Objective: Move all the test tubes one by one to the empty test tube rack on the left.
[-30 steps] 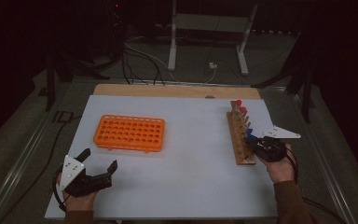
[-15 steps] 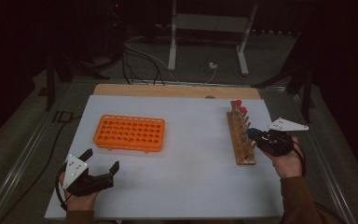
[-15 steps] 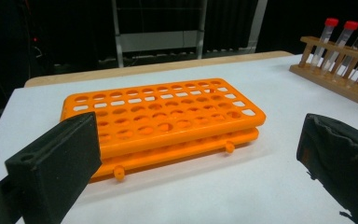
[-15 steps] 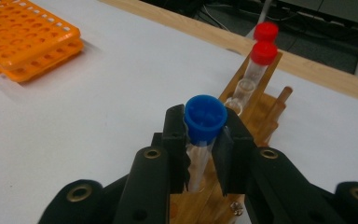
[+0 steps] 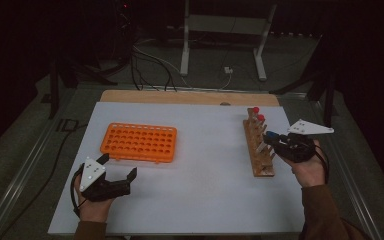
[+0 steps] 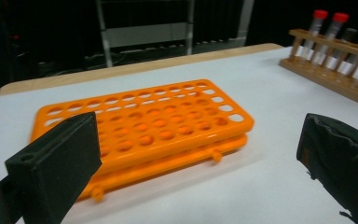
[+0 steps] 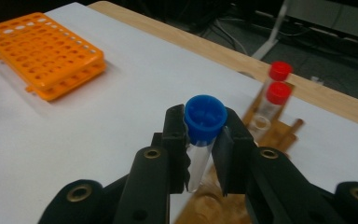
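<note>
The right gripper [image 7: 204, 140] is closed on a clear tube with a blue cap [image 7: 205, 117], its jaws pinching the tube just under the cap so the tube hangs nearly upright between them, its lower end above the wooden rack [image 5: 259, 150]. In the high view the right gripper [image 5: 276, 140] sits just beside the near half of that rack, on its right side, with the blue cap [image 5: 270, 135] close to the rack's posts. Two tubes with red caps [image 7: 278, 81] stand in the far end of the rack. The orange tray [image 5: 139, 142] full of round holes lies well to the left across the white table [image 5: 205, 190], its long axis running left to right, while the wooden rack runs front to back. Judging from this, the tube looks meant for the orange tray; if so, the carry goes leftward across the table, and the tube's upright axis already suits dropping into a hole. The left gripper [image 5: 117, 172] rests near the front left of the table with its jaws spread wide and nothing between them, and it is the nearer of the two to the orange tray [image 6: 140, 126], which lies just ahead of its jaws in the left gripper view. No brand, label or readable writing shows on the tubes, the rack or the tray
</note>
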